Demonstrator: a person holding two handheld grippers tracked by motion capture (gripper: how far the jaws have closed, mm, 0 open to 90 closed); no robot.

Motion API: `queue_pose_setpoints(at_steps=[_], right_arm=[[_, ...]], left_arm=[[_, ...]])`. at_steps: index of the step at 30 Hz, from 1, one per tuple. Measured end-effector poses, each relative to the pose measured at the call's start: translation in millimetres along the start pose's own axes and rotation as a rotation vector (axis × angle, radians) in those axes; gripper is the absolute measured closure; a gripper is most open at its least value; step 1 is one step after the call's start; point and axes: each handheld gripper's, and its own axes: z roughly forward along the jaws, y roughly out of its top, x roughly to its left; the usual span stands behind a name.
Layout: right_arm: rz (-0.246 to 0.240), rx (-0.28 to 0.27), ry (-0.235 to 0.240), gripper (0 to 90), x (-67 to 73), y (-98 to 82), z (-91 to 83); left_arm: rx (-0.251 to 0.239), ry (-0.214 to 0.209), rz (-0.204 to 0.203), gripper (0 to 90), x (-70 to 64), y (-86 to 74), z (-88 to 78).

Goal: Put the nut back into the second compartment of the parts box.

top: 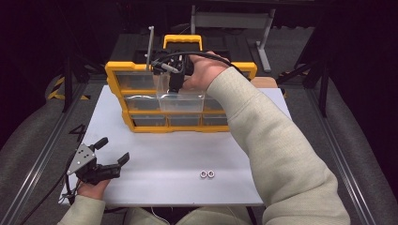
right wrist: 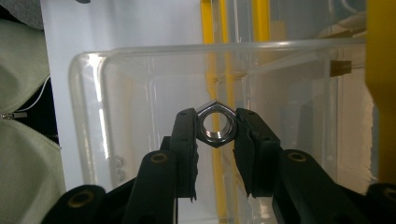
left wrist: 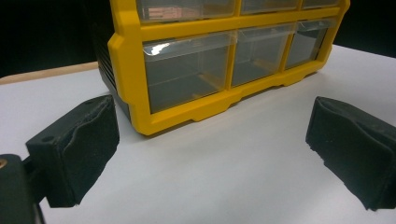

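Observation:
A yellow organiser with clear drawers stands at the far middle of the white table. One clear drawer is pulled out. My right gripper points down into it, shut on a steel hex nut; the drawer's clear walls surround the jaws. Two more nuts lie on the table near the front. My left gripper rests at the front left, open, with nothing between its pads. It faces the organiser's lower corner.
A grey upright bar and a yellow handle rise behind the organiser. Dark frame parts and rails flank the table. The person's sleeved right forearm crosses the table's right half.

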Motion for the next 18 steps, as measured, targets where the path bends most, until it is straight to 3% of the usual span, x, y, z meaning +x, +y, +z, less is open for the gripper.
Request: queue_pose_setpoints(at_steps=[15,18], right_arm=[[-0.006,-0.013,0.047,68.8,-7.2,1.0,5.8],[-0.013,-0.020,0.031,65.0,-6.1,0.9,3.8]], left_arm=[[-0.002,-0.016,0.010,3.6,-2.8,0.6,0.8],[0.006,-0.026,0.011,4.2,-2.1,0.8,1.1]])
